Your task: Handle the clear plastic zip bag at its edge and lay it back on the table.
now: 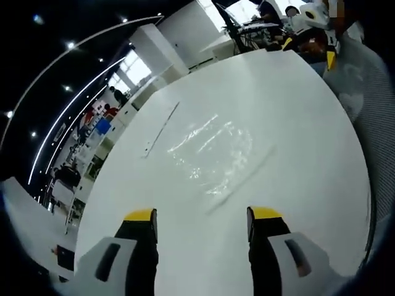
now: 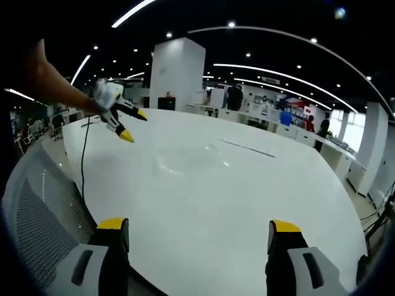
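Bag first: the clear plastic zip bag (image 1: 213, 154) lies flat on the wide white round table (image 1: 296, 111), creased and shiny, with its zip strip along the edge that faces my left gripper (image 1: 202, 217). I judge it lies spread like that so that one long edge offers itself to a pinch without my having to dig under the film. My left gripper hovers just short of that zip edge with its yellow-tipped jaws standing apart and nothing between them, lined up so the strip runs across the gap. A thin pale strip (image 1: 162, 129) lies on the table beside the bag, apart from it, on its far side.

My right gripper (image 2: 200, 231) is spread wide too and holds nothing; in the right gripper view it sits over the near rim of the table, well apart from the bag, which shows there as a faint sheen (image 2: 185, 163) toward the middle. I read this as the right one waiting while the left does the pinch.

Room is generous: bare tabletop surrounds the bag on every side, and the table's rim is well away from it. A grey mesh chair back (image 2: 37, 203) stands beside the rim near my right gripper, the one thing to mind there
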A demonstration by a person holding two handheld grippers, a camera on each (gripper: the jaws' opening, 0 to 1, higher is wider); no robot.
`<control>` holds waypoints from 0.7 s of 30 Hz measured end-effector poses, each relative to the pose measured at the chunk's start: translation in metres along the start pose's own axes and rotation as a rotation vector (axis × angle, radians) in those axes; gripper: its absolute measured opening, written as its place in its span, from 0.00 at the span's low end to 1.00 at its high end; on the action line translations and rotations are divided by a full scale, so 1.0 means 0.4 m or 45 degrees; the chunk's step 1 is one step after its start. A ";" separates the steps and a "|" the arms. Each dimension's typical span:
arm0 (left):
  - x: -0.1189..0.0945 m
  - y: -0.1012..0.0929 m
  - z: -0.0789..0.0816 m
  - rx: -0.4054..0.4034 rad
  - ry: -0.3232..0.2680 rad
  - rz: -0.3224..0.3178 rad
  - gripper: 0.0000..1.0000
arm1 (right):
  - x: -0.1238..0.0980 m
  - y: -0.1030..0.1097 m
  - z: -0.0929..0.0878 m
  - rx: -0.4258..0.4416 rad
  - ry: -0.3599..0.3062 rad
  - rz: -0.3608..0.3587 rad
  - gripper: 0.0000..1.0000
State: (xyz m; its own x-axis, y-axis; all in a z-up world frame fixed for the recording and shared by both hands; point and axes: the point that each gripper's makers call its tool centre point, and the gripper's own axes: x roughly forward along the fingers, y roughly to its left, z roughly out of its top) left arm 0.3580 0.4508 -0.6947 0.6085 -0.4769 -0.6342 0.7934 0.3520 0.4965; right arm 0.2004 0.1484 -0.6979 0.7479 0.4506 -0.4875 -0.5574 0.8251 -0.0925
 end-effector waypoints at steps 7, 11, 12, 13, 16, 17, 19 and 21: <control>0.029 0.001 -0.011 0.057 0.015 -0.030 0.53 | -0.001 -0.005 -0.004 0.007 0.010 -0.009 0.92; 0.047 0.000 -0.025 0.107 0.042 -0.050 0.51 | -0.001 -0.007 -0.006 0.010 0.017 -0.013 0.92; 0.052 0.000 -0.028 0.116 0.045 -0.050 0.50 | -0.001 -0.007 -0.006 0.011 0.017 -0.014 0.92; 0.055 0.000 -0.031 0.130 0.050 -0.055 0.50 | 0.000 -0.008 -0.007 0.012 0.019 -0.015 0.92; 0.068 -0.001 -0.036 0.172 0.054 -0.070 0.47 | 0.000 -0.009 -0.010 0.015 0.027 -0.017 0.91; 0.072 0.001 -0.036 0.183 0.053 -0.065 0.47 | 0.000 -0.009 -0.010 0.015 0.028 -0.017 0.91; 0.078 0.000 -0.038 0.215 0.064 -0.075 0.45 | 0.001 -0.009 -0.012 0.014 0.034 -0.016 0.91; 0.088 0.001 -0.040 0.249 0.069 -0.080 0.44 | 0.002 -0.009 -0.014 0.015 0.039 -0.016 0.91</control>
State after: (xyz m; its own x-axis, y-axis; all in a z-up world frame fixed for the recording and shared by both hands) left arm 0.3799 0.4469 -0.7262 0.5622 -0.4471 -0.6958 0.8152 0.1578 0.5572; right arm 0.2008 0.1439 -0.7028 0.7432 0.4299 -0.5127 -0.5438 0.8346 -0.0885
